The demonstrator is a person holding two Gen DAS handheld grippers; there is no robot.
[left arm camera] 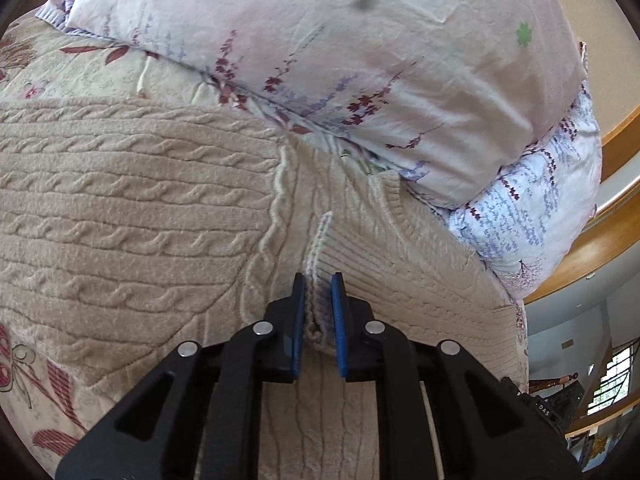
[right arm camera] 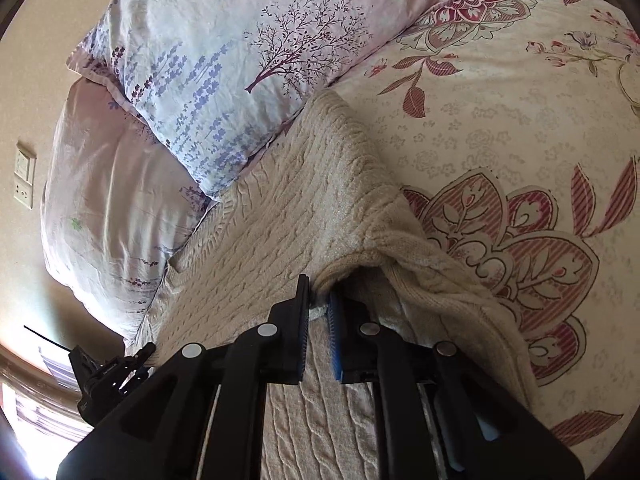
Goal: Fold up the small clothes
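My left gripper clamps the ribbed edge of the beige cable-knit sweater; my right gripper pinches its folded edge on the floral bed.

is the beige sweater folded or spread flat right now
Partly folded: the sweater has an edge doubled over, pinched by the left gripper and right gripper.

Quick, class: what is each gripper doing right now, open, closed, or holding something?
Left gripper: shut on the sweater's ribbed edge.
Right gripper: shut on a fold of the sweater.
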